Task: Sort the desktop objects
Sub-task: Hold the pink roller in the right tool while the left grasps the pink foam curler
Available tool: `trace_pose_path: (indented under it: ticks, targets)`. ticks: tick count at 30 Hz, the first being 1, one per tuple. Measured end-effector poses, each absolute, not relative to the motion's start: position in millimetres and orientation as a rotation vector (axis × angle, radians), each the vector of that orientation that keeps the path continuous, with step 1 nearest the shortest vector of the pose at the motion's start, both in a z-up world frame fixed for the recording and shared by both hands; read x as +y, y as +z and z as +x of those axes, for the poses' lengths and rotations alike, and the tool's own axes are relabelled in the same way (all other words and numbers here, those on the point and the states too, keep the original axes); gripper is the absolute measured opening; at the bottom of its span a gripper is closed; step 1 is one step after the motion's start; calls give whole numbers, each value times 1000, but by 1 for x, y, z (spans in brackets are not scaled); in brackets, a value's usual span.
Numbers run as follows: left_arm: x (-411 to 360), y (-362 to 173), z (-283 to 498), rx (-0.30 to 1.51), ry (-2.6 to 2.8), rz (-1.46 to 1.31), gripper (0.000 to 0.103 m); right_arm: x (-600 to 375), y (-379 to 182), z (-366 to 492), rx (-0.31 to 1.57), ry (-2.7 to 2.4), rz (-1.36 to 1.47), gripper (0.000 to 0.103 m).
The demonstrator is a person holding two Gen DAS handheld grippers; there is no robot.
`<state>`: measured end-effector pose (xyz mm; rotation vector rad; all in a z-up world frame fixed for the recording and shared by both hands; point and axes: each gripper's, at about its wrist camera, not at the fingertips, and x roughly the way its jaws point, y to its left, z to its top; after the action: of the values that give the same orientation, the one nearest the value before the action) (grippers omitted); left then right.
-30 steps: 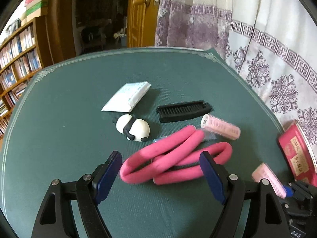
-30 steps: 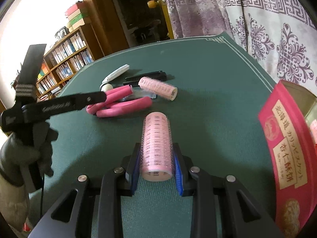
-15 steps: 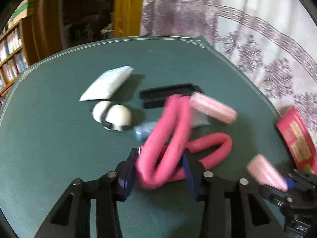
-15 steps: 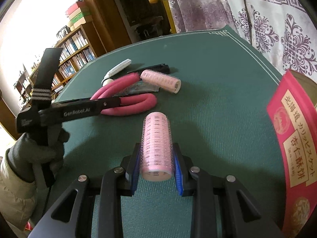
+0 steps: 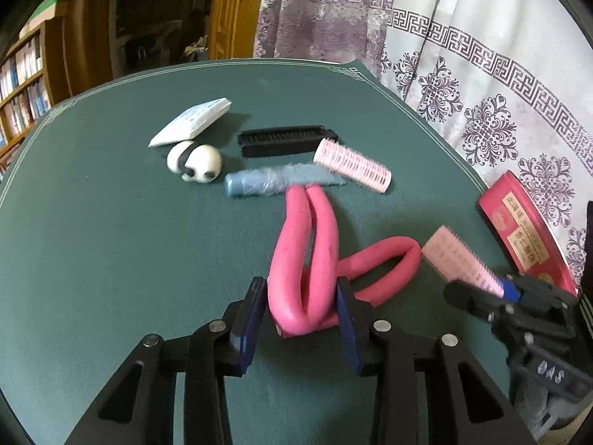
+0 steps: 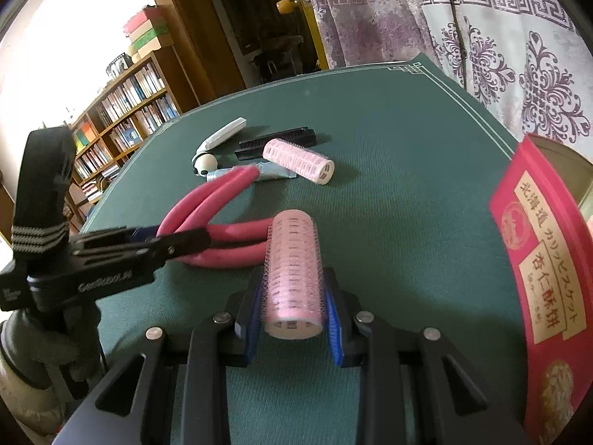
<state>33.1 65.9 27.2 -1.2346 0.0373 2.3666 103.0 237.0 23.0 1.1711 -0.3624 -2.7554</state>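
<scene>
Left gripper [image 5: 301,309] just closed on the bent foam rod [image 5: 315,259]; right gripper [image 6: 292,309] clamps a pink roller [image 6: 292,278]. The springy rod's loose far loop could snag that roller, slipping.

The red biscuit tin [image 6: 545,270] is cut off by the right edge in both views. The blue plastic-wrapped item [image 5: 259,181] is partly covered by the pink foam curler [image 5: 300,259]. The print on the white packet [image 5: 192,120] is too small to read.

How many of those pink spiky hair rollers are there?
2. One pale pink plastic hair roller is clamped in the right gripper; the other roller lies on the green table beside the black comb. More could be hidden.
</scene>
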Motion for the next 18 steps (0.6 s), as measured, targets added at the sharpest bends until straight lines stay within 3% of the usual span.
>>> trace_pose_path:
  ticks: [2, 3, 4, 6, 16, 17, 18]
  targets:
    - [56, 26, 40, 25, 2389, -1248, 42, 238, 24, 105, -363, -2756, 1168, 32]
    - [53, 26, 41, 25, 2398, -1252, 51, 237, 24, 106, -363, -2756, 1168, 32]
    - [49, 26, 43, 27, 2419, -1252, 67, 237, 23, 106, -364, -2754, 1169, 32]
    - [44, 27, 44, 24, 2464, -1230, 81, 237, 22, 109, -361, -2751, 1173, 32]
    - [64, 42, 18, 20, 2513, -1081, 81, 237, 24, 117, -370, -2750, 1170, 32]
    - [69, 38, 15, 52, 2506, -1095, 77, 237, 25, 118, -371, -2752, 1168, 32]
    - [75, 33, 12, 85, 2491, -1115, 64, 238, 25, 119, -372, -2753, 1165, 32]
